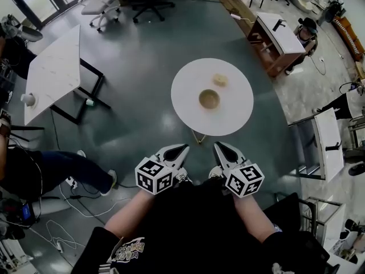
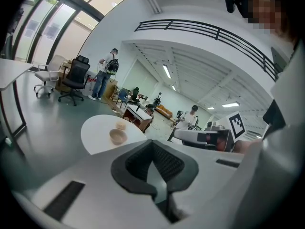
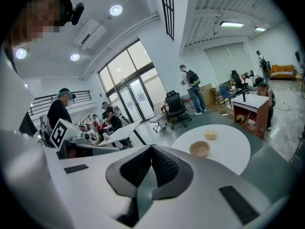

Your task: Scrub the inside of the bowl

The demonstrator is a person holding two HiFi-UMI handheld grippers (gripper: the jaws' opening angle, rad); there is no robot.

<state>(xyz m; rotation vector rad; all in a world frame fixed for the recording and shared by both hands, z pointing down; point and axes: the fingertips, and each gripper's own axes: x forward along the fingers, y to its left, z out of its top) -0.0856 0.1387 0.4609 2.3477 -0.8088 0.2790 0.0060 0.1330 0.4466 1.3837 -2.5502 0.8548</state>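
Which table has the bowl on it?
The round white table in the middle of the floor. The bowl sits near its middle, beside a yellowish sponge. The other tables, like the big one at left, have straight edges.

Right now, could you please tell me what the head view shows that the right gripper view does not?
Head view only: the person's bare forearms and the thin legs of the round white table. Right gripper view only: round ceiling lamps and the black ribbed pads of the right claw, shut on nothing. Both: that table, the tan bowl on it, and a pale pad beside the bowl, apart.
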